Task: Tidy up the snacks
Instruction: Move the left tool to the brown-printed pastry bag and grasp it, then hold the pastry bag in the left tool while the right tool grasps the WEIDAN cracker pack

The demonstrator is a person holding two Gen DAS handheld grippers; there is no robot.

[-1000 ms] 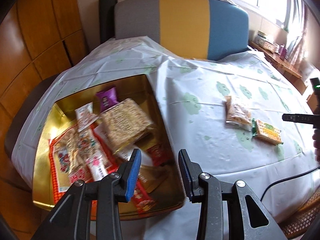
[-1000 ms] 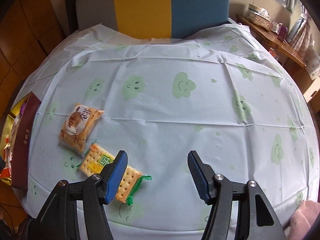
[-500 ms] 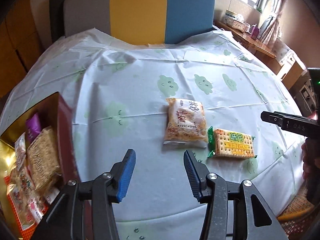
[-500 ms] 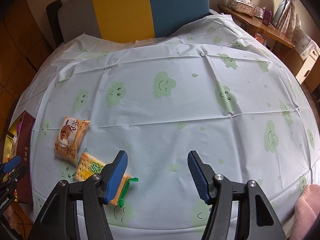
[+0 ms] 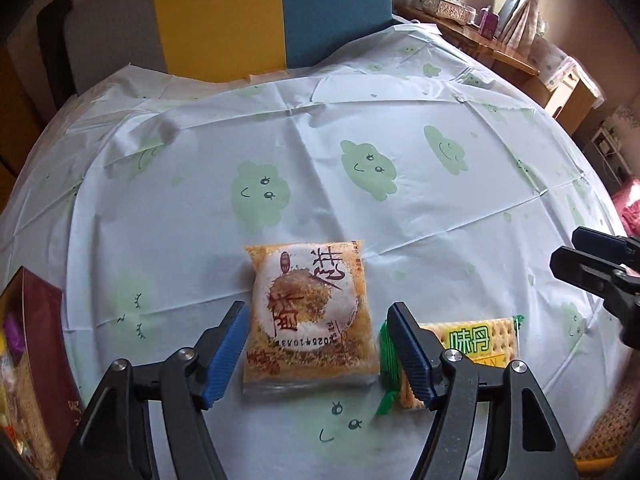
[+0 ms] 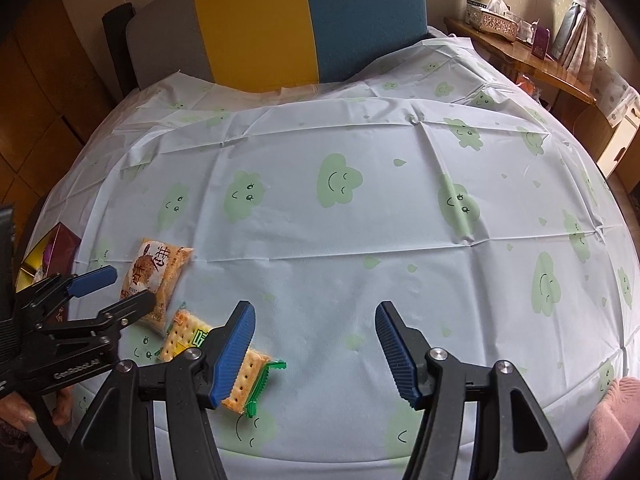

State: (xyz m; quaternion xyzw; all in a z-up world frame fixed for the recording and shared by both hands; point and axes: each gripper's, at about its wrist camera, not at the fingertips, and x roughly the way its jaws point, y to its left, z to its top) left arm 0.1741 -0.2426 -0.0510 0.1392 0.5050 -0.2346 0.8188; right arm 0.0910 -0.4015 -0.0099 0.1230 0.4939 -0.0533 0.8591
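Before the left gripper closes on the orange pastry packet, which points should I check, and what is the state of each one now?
1. Orange pastry packet lies flat on the cloud-print tablecloth: ok.
2. Left gripper straddles the packet, jaws opening, pads not yet pressing: ok.
3. Green-edged cracker packet clear of the grip: not ok, it lies right beside the pastry packet, partly behind the gripper's right-side finger.
4. Right gripper out of the way: ok, it is open over bare cloth, holding nothing.
5. Gold-lined snack box free to receive the packet: cannot tell, only its edge shows.
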